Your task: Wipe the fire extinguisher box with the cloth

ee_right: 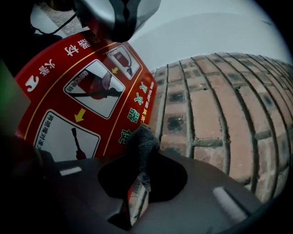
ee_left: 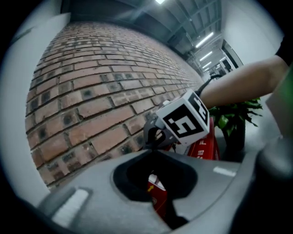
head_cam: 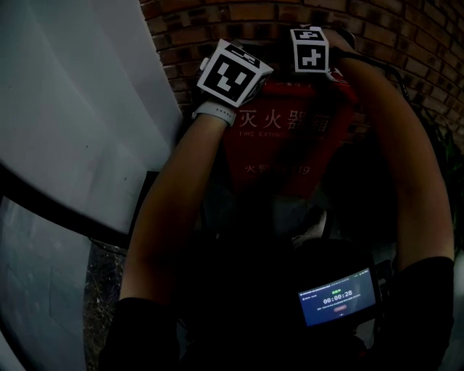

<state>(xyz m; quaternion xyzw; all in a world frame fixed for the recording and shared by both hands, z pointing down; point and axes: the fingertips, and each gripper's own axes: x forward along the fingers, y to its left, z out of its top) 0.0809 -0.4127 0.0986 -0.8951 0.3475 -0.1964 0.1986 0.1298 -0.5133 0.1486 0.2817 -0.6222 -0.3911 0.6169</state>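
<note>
The red fire extinguisher box (head_cam: 290, 156) stands against a brick wall (head_cam: 217, 22). Both arms reach out to its top, and the marker cubes of the left (head_cam: 232, 72) and right (head_cam: 310, 49) grippers show there. My right gripper (ee_right: 139, 157) is shut on a dark grey cloth (ee_right: 144, 139), which sticks out past the jaws at the back edge of the box's printed lid (ee_right: 87, 96), close to the bricks. My left gripper (ee_left: 154, 153) hangs over the box (ee_left: 158, 194) with its jaws closed and nothing seen between them.
The brick wall (ee_right: 219, 109) runs right behind the box. A pale grey curved wall (head_cam: 80, 123) is at the left. A green potted plant (ee_left: 233, 119) stands beyond the box. A small screen (head_cam: 337, 296) glows on the person's chest.
</note>
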